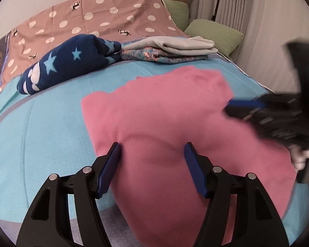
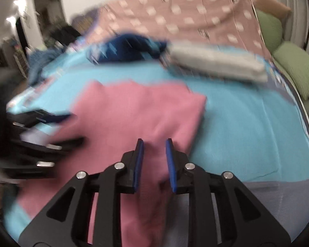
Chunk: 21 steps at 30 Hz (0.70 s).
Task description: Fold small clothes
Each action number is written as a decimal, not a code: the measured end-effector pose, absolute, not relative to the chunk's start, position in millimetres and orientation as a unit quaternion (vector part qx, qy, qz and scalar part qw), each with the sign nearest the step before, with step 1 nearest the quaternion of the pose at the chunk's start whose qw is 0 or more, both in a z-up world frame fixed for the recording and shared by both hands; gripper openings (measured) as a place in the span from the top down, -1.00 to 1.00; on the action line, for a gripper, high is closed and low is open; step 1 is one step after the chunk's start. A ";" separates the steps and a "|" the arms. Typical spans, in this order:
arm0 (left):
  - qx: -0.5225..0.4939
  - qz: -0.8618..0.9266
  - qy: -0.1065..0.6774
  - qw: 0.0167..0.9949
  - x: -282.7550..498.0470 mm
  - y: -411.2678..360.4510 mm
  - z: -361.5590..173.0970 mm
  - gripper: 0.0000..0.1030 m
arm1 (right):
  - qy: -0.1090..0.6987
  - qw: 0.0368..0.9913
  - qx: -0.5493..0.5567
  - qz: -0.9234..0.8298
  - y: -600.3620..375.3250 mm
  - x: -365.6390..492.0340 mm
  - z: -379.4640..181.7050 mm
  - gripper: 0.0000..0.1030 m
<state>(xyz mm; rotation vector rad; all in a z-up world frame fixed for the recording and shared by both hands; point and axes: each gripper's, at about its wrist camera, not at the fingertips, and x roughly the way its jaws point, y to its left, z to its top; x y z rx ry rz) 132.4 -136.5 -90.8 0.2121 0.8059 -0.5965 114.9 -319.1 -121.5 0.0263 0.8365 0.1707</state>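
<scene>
A pink garment (image 1: 164, 123), soft and fleecy by its look, lies spread on the turquoise blanket (image 1: 51, 133) of a bed, its near edge hanging toward the cameras. The left tool (image 1: 152, 154) stands over the cloth with its jaws parted and nothing clamped between them; the right tool (image 2: 154, 152), seen in its own blurred view, is narrowly parted over the garment's near right side, the pink cloth showing between its pads (image 2: 139, 160) with no clear pinch. Behind, a navy star-print piece (image 1: 72, 61) and a folded grey piece (image 1: 175, 45) rest by a dotted pink sheet (image 1: 92, 20). The cloth looks light, limp and non-slippery; it should crease easily, and is best taken at an edge or corner, a thin pinch of one layer.
</scene>
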 end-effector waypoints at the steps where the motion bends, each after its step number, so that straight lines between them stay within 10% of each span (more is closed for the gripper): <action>1: 0.106 -0.284 0.384 0.872 131.4 -137.4 -91.1 -0.27 | 0.400 0.911 0.035 0.093 -324.6 116.2 -127.4 0.56; 7: 0.090 -0.290 0.380 0.874 131.2 -131.2 -89.4 -0.29 | 0.386 0.915 0.057 0.100 -330.5 107.1 -117.8 0.49; 11: 0.033 -0.300 0.379 0.875 124.4 -108.2 -78.4 -0.31 | 0.360 0.927 0.074 0.081 -346.9 84.5 -97.9 -0.16; 21: -0.058 -0.355 0.451 0.817 162.8 -99.7 -104.7 -0.67 | 0.435 0.867 0.178 0.168 -375.0 116.2 -129.4 -0.30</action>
